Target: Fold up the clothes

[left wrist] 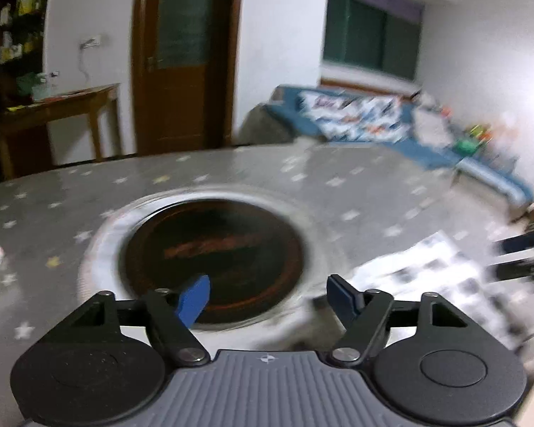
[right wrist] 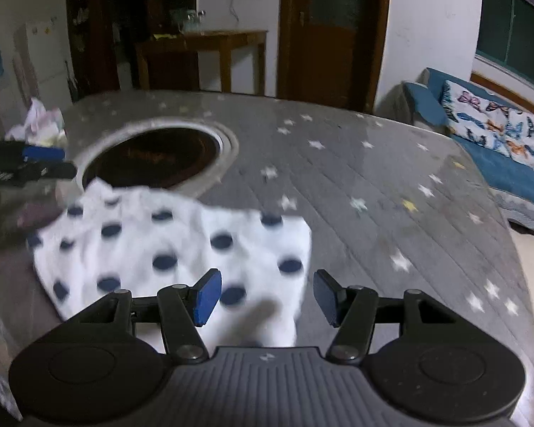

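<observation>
Right wrist view is showing the most: a broad counter (right wrist: 356, 178) under a grey, star-printed cover is filling the frame, with a dark round recess (right wrist: 153, 158) sitting toward its far left. Lying on that cover, just this side of the recess and seemingly overlapping its pale rim, is the garment (right wrist: 171, 245) — white cloth with dark blue dots, rumpled and uneven at its edges, one narrow part trailing down toward the camera. Beyond the recess, at the far left edge of the counter, a small heap of pale crumpled cloth (right wrist: 41, 122) is waiting; what it is cannot be told. The right hand-held gripper (right wrist: 265, 299) is hovering over the garment's near edge with its blue pads spread wide and nothing between them. The left hand-held gripper (left wrist: 268, 300) is likewise standing wide and gripping nothing, looking across the recess, and in its blurred view the spotted cloth is showing only as a smear at the lower right. Its tips are also showing at the left edge of the right wrist view, close beside the garment's far corner. Judging by this, the folding is at an early stage: the cloth is looking neither smoothed nor squared, no clean crease is showing, and neither tool is gripping an edge — so the grasping, folding and tidying all seem to be left.
</observation>
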A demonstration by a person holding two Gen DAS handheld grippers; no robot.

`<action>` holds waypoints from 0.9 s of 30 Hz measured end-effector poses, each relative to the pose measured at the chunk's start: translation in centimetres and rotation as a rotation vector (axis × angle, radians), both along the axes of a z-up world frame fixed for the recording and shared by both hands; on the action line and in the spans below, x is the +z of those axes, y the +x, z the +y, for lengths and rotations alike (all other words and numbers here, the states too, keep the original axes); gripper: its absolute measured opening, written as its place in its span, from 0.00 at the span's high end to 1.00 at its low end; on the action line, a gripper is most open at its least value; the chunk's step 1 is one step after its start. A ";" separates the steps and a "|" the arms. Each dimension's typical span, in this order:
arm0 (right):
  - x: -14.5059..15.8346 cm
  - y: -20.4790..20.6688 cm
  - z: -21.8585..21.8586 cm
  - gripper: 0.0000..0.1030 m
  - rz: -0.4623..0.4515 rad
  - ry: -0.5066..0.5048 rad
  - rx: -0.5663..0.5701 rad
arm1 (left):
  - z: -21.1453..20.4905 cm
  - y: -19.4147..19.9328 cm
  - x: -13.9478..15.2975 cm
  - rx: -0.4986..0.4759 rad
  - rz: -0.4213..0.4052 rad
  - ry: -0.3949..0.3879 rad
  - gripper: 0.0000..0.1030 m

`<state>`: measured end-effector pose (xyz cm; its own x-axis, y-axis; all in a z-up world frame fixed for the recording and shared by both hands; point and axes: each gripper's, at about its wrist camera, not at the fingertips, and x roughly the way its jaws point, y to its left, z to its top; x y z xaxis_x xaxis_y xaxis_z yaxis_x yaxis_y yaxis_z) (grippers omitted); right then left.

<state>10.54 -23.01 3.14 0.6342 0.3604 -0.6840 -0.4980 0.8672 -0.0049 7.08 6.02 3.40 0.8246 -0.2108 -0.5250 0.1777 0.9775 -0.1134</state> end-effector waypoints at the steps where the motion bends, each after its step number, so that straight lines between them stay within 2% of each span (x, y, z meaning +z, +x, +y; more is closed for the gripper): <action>1: -0.2 0.7 0.4 0.44 0.003 0.008 0.004 | -0.6 -0.2 0.3 -0.024 -0.003 -0.025 0.35; 4: -1.0 2.5 1.7 0.44 0.010 0.028 0.012 | -2.5 -0.5 0.8 -0.108 -0.001 -0.084 0.39; 7: -2.2 4.1 2.3 0.44 0.037 0.047 -0.001 | -4.3 -0.3 0.2 -0.157 0.022 -0.079 0.47; 13: -4.1 6.3 2.5 0.45 0.073 0.080 -0.051 | -5.2 0.5 -2.5 -0.160 0.096 -0.051 0.54; 17: -3.7 6.0 2.7 0.45 0.042 0.069 -0.047 | -4.8 0.2 -2.9 -0.159 0.094 -0.057 0.54; 23: -1.5 4.4 4.7 0.45 0.011 0.096 0.064 | -5.1 -1.1 -1.9 -0.178 0.049 -0.050 0.54; 27: -2.1 4.6 7.1 0.45 0.029 0.080 0.125 | -5.0 -1.2 -2.3 -0.178 0.061 -0.048 0.54</action>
<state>15.17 -15.93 1.06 0.5613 0.4898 -0.6671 -0.6013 0.7952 0.0779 5.88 1.04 1.09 0.7389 -0.3761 -0.5590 0.3383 0.9246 -0.1750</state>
